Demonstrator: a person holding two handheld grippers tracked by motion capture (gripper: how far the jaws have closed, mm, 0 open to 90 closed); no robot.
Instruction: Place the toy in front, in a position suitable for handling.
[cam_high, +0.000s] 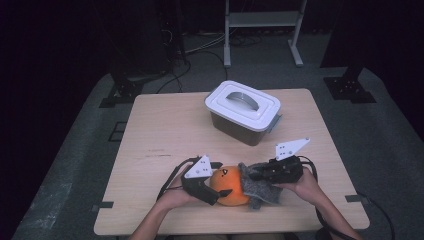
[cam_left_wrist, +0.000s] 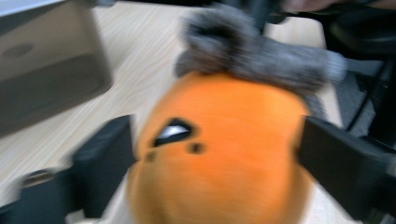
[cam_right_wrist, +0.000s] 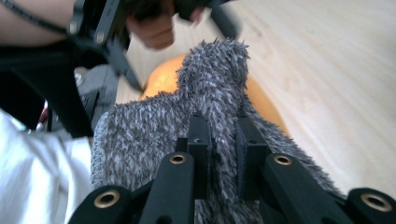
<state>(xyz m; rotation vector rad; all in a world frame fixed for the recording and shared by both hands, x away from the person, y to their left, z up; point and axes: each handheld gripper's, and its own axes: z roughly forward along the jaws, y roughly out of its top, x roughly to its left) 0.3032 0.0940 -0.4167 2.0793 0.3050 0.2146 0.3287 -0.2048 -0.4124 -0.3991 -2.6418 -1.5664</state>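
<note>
An orange plush toy (cam_high: 231, 189) with a small black face lies near the table's front edge. A grey fuzzy cloth (cam_high: 260, 189) is wrapped over its right end. My left gripper (cam_high: 220, 179) reaches in from the left, and its jaws stand wide on either side of the toy (cam_left_wrist: 219, 158); I see no squeeze on it. My right gripper (cam_high: 252, 175) comes from the right and is shut on a fold of the grey cloth (cam_right_wrist: 154, 135), pinched between its two jaws (cam_right_wrist: 222, 126). The toy's orange (cam_right_wrist: 161, 79) shows beyond the cloth (cam_left_wrist: 261, 60).
A clear plastic box with a white handled lid (cam_high: 243, 102) stands at the back middle of the wooden table (cam_high: 165, 130), and looms at the upper left of the left gripper view (cam_left_wrist: 42, 70). Cables trail from both grippers toward the front edge.
</note>
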